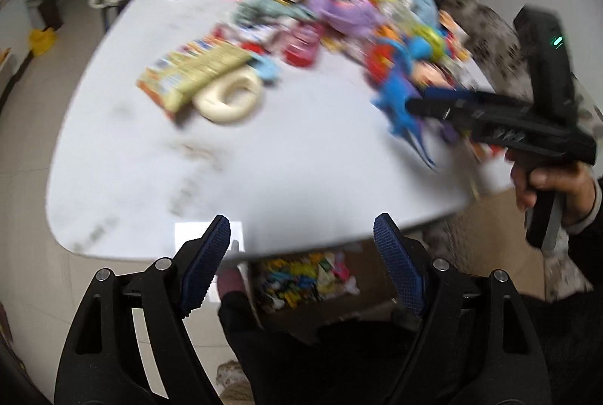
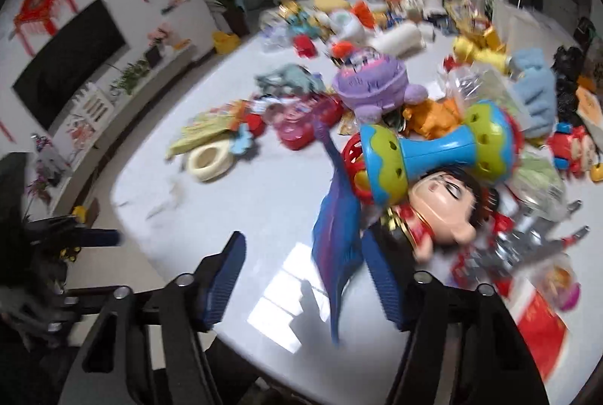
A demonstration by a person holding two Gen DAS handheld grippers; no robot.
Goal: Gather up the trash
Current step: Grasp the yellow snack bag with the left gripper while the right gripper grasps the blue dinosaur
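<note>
Across the white table (image 2: 233, 201) a heap of toys and wrappers covers the far and right side, and below its near edge, in the left wrist view, sits a cardboard box (image 1: 301, 280) already holding colourful scraps. Near that heap my right gripper (image 2: 305, 277) has its jaws spread and empty, with the blue dinosaur toy (image 2: 335, 235) lying between them beside the doll (image 2: 441, 205), while my left gripper (image 1: 301, 265) hangs spread and empty off the near edge. Both views are smeared, so I judge the risk is closing on the dinosaur rather than real trash, or knocking the rattle (image 2: 433, 149).
</note>
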